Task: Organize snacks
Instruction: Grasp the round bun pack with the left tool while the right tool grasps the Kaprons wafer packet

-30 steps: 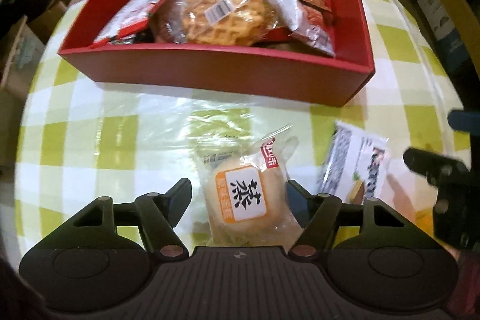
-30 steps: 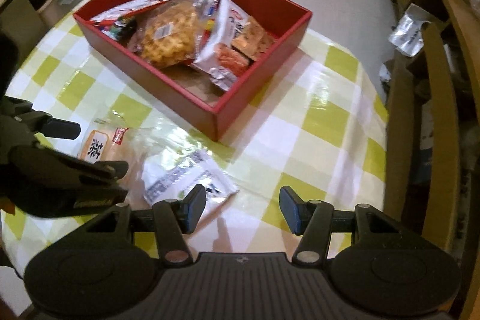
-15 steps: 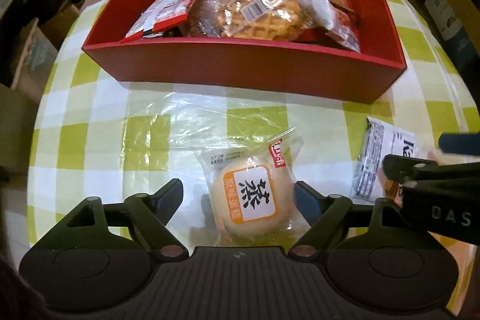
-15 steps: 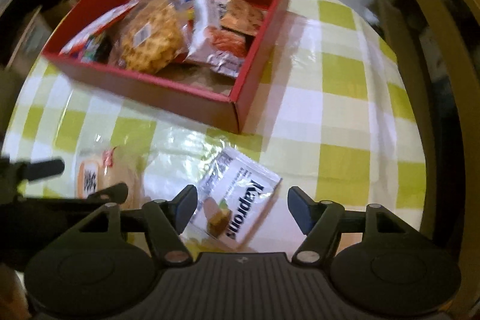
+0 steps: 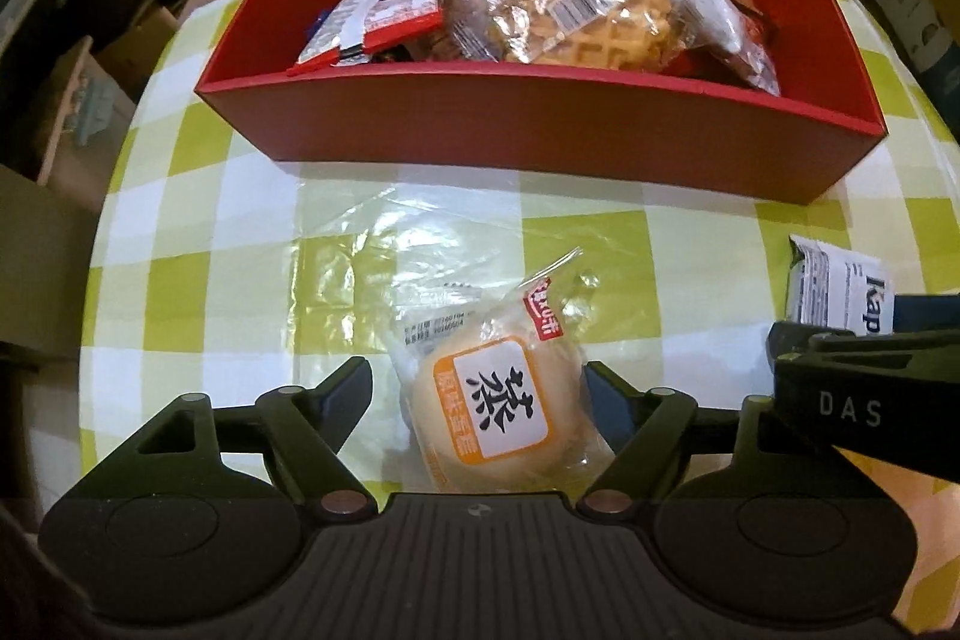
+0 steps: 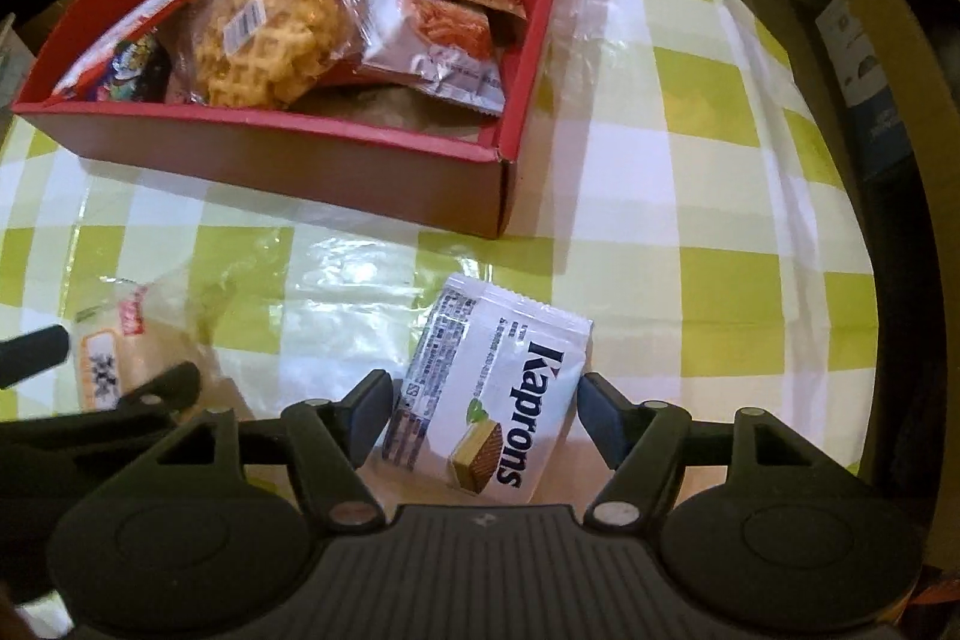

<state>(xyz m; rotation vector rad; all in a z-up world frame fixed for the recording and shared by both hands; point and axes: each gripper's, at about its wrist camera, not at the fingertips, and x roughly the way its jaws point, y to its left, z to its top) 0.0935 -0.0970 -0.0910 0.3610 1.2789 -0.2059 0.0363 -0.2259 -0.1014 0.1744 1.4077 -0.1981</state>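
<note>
Straddling two snacks left outside the red box (image 5: 540,142), the left gripper (image 5: 477,394) was closing, not yet pinching, around the bun (image 5: 498,412) on the checked surface (image 6: 690,196), while the right gripper (image 6: 483,409) stood spread astride the wafer packet (image 6: 492,394), both placed to grab.

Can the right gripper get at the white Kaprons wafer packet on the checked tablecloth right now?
Probably yes: the right gripper is open around the white Kaprons wafer packet, which lies flat with nothing on it.
</note>
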